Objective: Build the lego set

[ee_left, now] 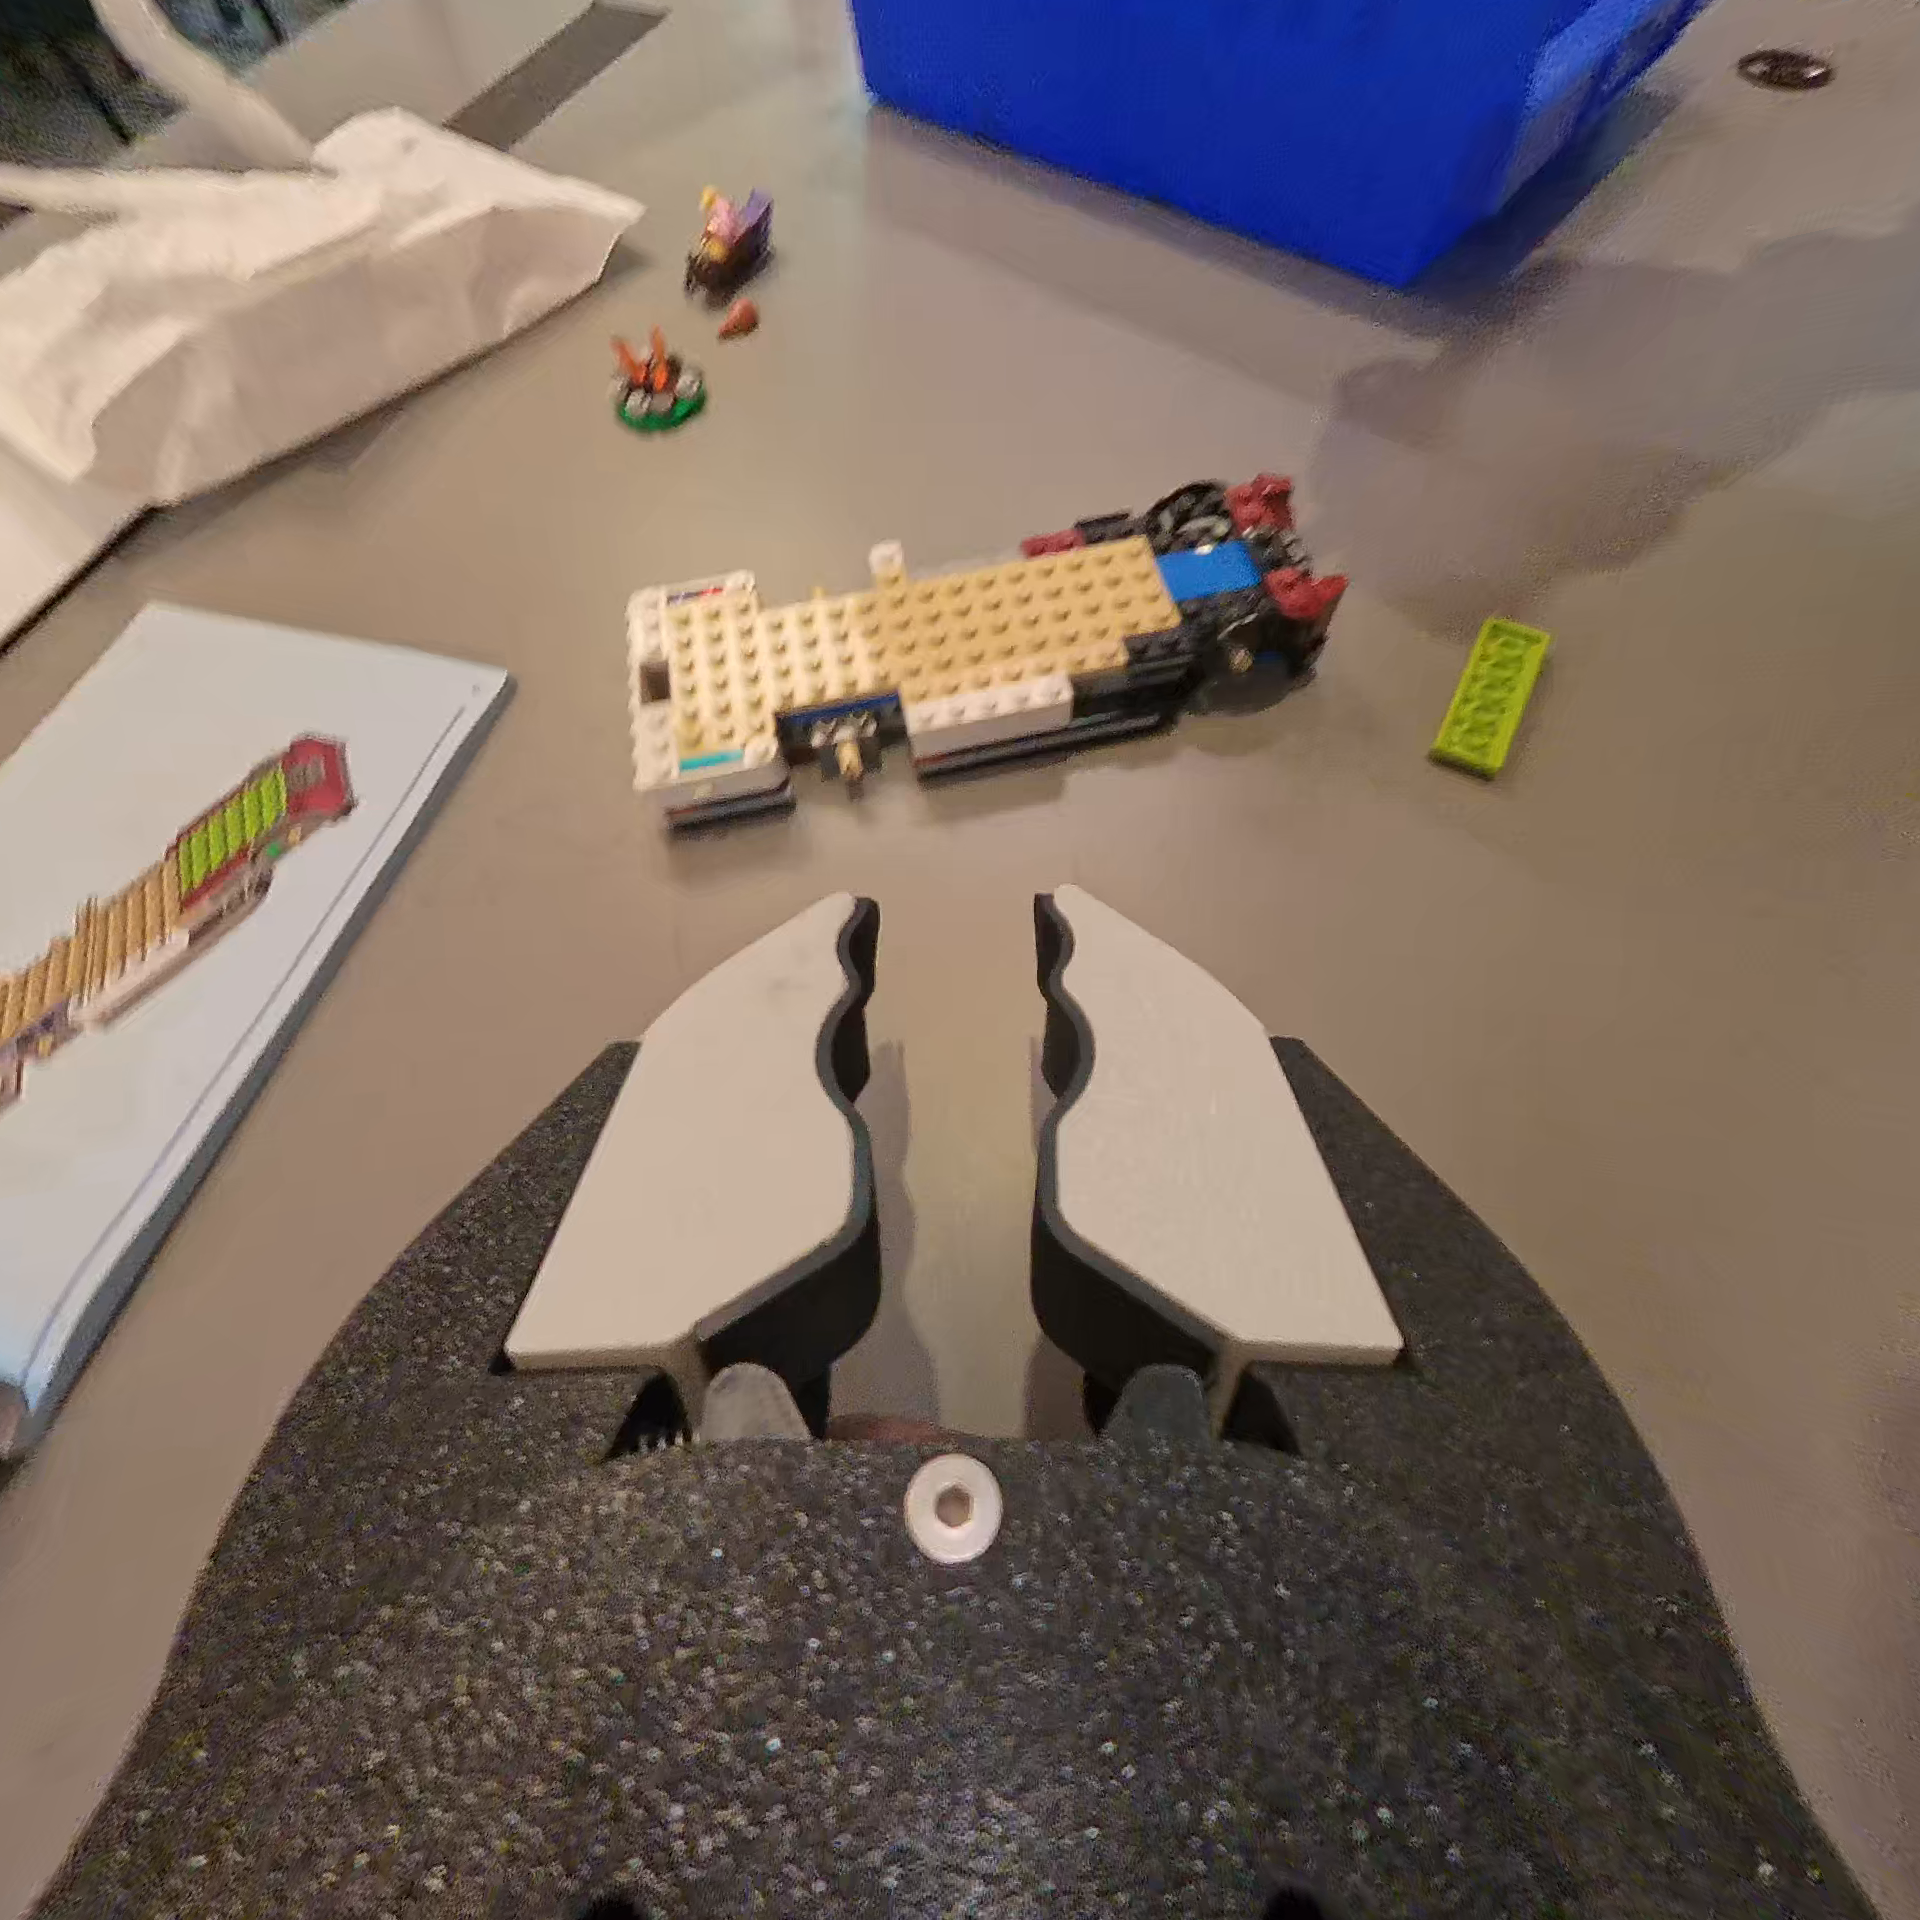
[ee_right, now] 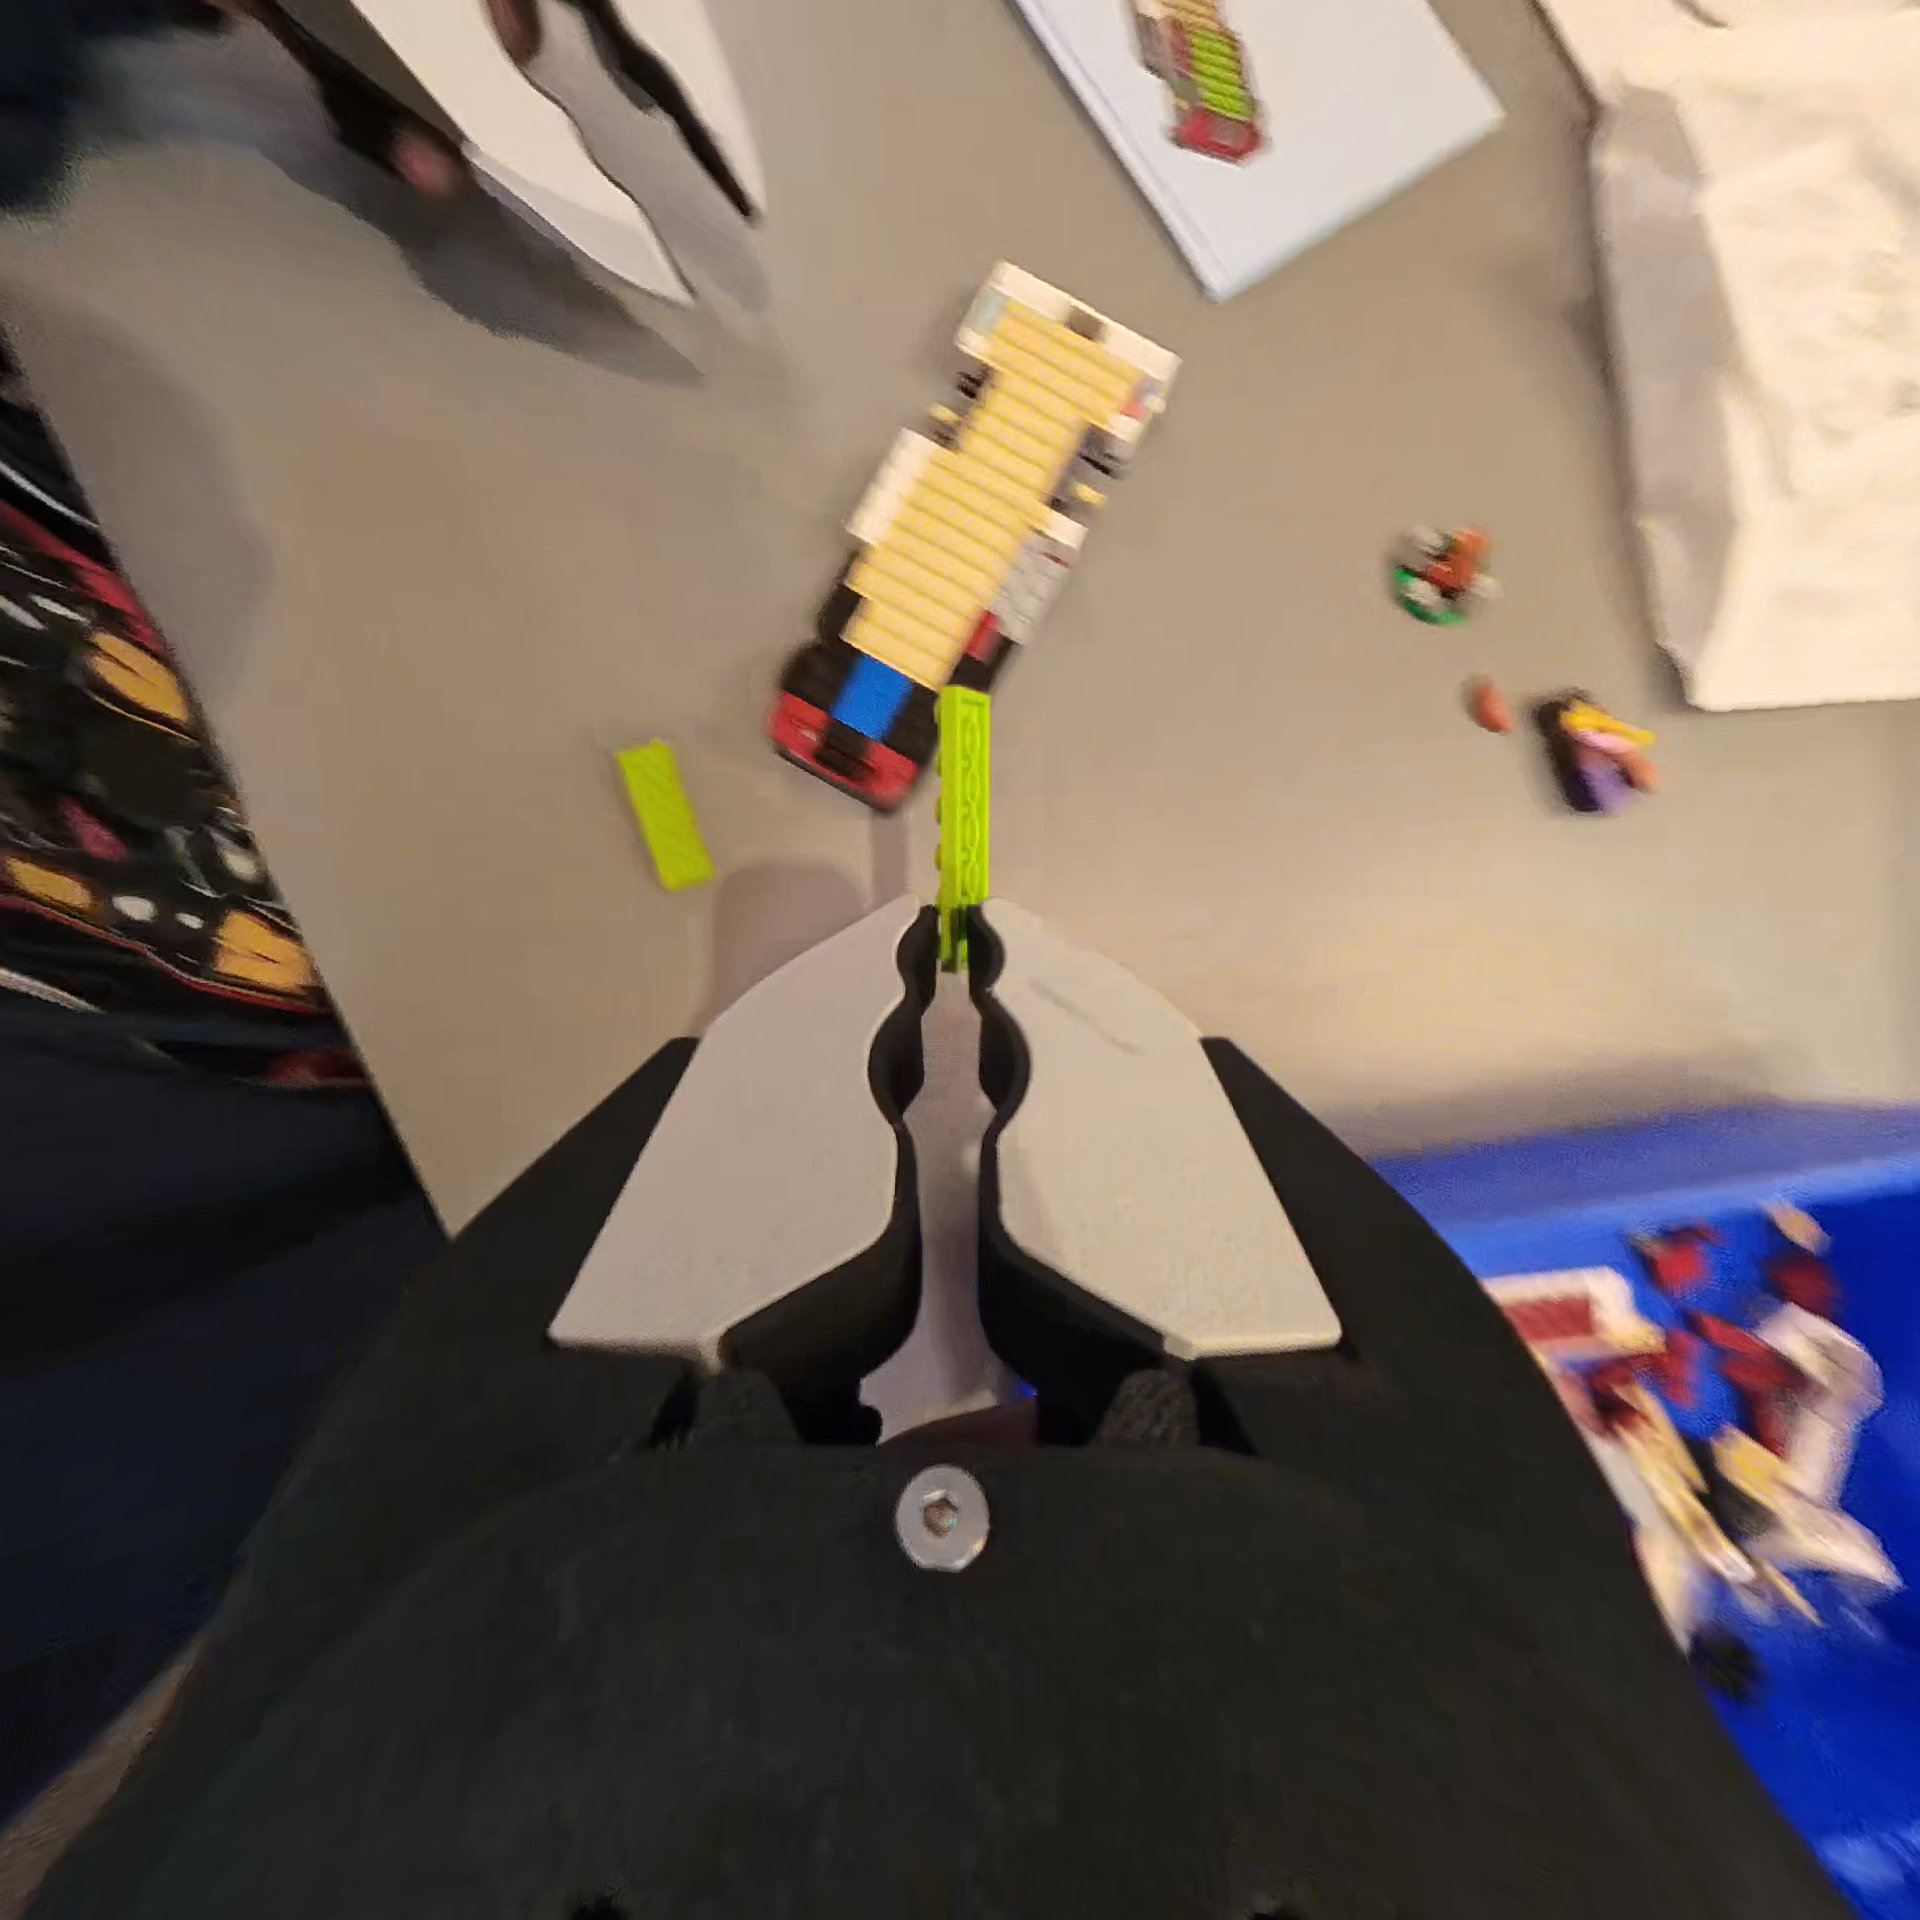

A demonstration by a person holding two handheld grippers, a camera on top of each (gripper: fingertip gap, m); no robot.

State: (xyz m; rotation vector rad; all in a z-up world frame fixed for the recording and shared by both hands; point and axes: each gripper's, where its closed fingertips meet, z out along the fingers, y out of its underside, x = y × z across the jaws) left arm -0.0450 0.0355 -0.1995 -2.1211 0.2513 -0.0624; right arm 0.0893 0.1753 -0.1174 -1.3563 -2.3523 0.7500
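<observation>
A long brick-built vehicle base (ee_left: 935,665) with a tan studded top, white sides and a blue, black and dark red end lies on the grey table (ee_left: 1351,987). My left gripper (ee_left: 956,914) is open and empty, just short of the base. A lime green plate (ee_left: 1491,698) lies flat to the right of the base. In the right wrist view my right gripper (ee_right: 953,920) is shut on a second lime green plate (ee_right: 961,790), held on edge above the table near the base's red and blue end (ee_right: 862,727). The loose lime plate (ee_right: 665,816) lies to the left there.
A blue bin (ee_left: 1247,114) stands at the back right; it holds several loose bricks (ee_right: 1714,1455). An open instruction booklet (ee_left: 208,883) lies at the left. A crumpled white paper bag (ee_left: 260,281), a small figure (ee_left: 729,239) and a small green-based piece (ee_left: 660,379) lie behind the base.
</observation>
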